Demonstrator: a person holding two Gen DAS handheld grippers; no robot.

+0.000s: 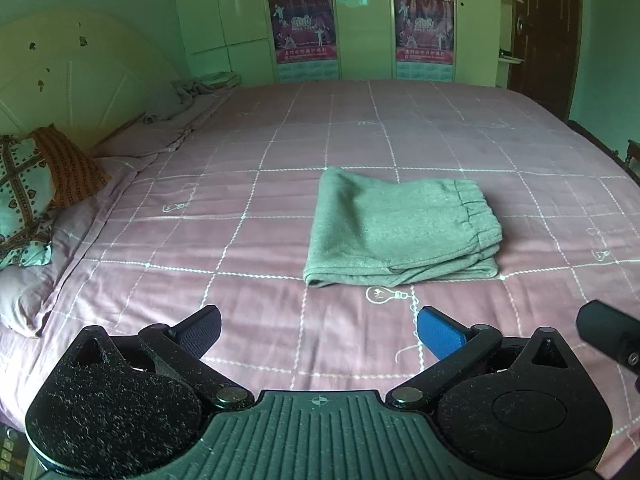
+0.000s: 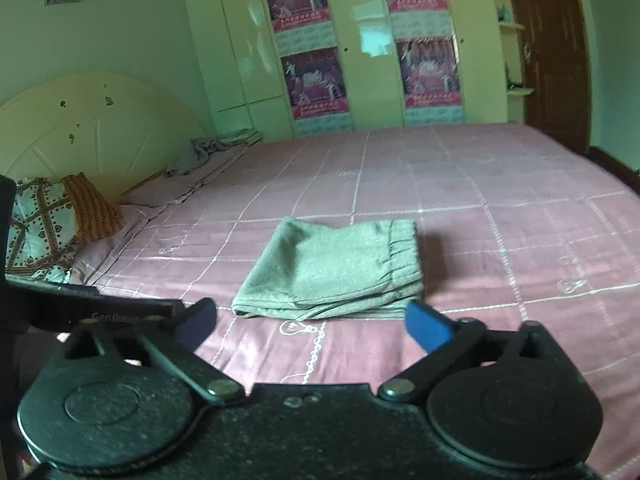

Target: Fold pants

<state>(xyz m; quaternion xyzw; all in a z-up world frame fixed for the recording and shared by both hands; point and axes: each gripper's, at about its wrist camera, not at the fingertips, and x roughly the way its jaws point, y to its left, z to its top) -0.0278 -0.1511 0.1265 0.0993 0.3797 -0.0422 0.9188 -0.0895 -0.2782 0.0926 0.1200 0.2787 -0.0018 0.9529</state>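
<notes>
Grey-green pants [image 1: 400, 228] lie folded into a compact rectangle on the pink checked bed sheet [image 1: 248, 184], with the elastic waistband on the right side. They also show in the right wrist view [image 2: 332, 270]. My left gripper [image 1: 318, 334] is open and empty, held above the sheet short of the pants' near edge. My right gripper [image 2: 312, 326] is open and empty, just in front of the pants' near edge. Part of the right gripper's body [image 1: 608, 334] shows at the right edge of the left wrist view.
Patterned pillows [image 1: 28, 188] lie at the left by the cream headboard [image 1: 80, 80]. A rumpled grey cloth [image 1: 188, 98] sits at the far left corner of the bed. Wardrobe doors with posters [image 1: 360, 20] stand behind the bed. A brown door [image 1: 548, 28] is at the far right.
</notes>
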